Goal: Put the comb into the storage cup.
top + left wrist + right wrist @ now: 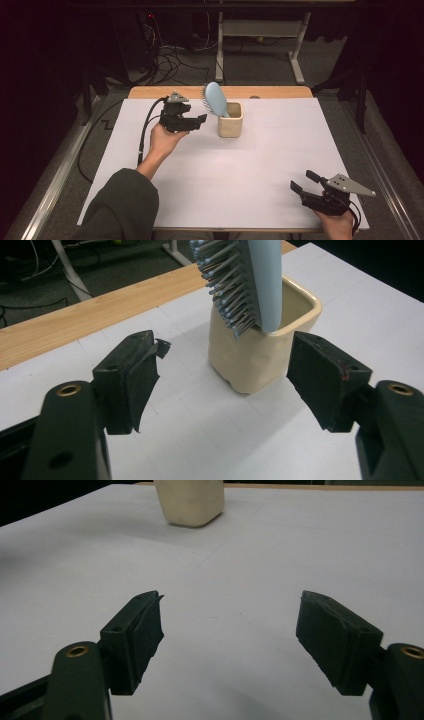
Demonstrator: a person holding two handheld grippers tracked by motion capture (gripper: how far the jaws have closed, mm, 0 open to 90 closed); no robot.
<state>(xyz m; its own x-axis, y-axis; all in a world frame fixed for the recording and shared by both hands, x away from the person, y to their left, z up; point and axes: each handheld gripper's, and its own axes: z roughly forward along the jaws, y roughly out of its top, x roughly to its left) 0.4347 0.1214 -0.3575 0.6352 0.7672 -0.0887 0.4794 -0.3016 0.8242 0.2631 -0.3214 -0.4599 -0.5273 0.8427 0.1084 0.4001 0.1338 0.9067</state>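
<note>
Pale blue plastic hairbrush (215,98) standing handle-down, leaning in cream square ceramic cup (230,120) for upright storage; left gripper (196,121) just beside cup, jaws apart, empty, aligned for approach; right gripper (304,182) well apart near table edge, jaws apart, idle.

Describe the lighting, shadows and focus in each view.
High view: the white table is evenly lit and the surroundings are dark; the cup and hairbrush are slightly soft. Left gripper view: the cup and brush bristles are sharp. Right gripper view: dimmer, with a soft shadow at the bottom and the cup blurry.
</note>
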